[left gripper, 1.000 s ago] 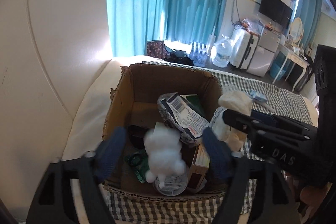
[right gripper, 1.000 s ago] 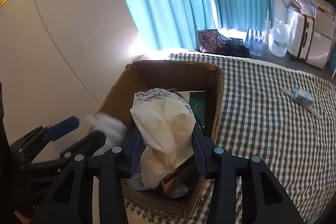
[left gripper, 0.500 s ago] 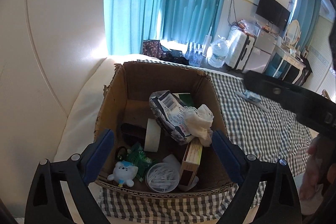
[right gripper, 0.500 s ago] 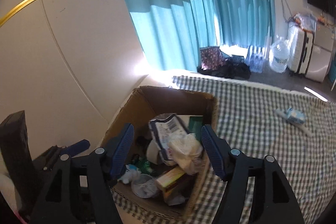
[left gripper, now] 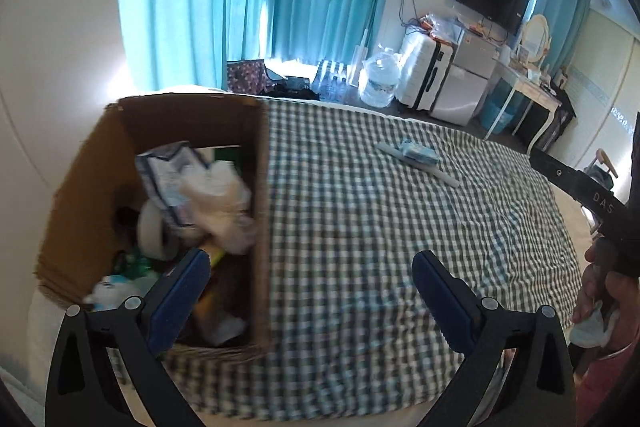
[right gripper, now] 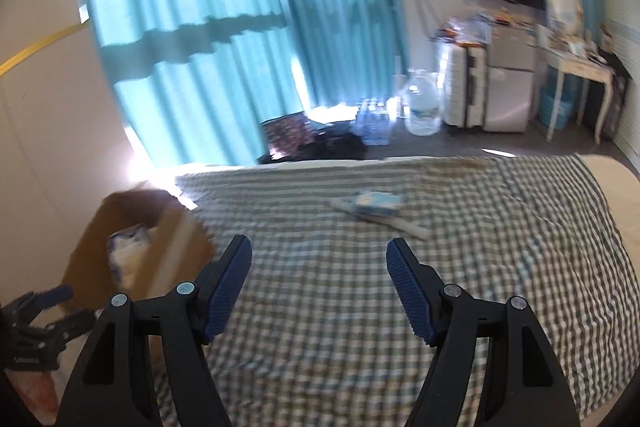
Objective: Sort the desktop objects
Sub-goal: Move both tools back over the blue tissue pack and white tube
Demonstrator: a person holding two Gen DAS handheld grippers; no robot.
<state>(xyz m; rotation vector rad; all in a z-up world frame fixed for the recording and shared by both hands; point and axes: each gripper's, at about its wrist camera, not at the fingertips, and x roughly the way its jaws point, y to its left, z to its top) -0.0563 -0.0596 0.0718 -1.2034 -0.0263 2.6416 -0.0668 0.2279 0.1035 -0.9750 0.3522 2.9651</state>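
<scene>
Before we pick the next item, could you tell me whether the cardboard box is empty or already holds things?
Already holding things: the open-topped cardboard box shows a printed packet, crumpled cloth and other items piled inside.

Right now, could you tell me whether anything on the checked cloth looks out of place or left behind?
Yes: a small blue packet lying on a pale stick sits alone mid-cloth, apart from the cardboard box where everything else is piled. Both tongs, left and right, are open and empty.
</scene>
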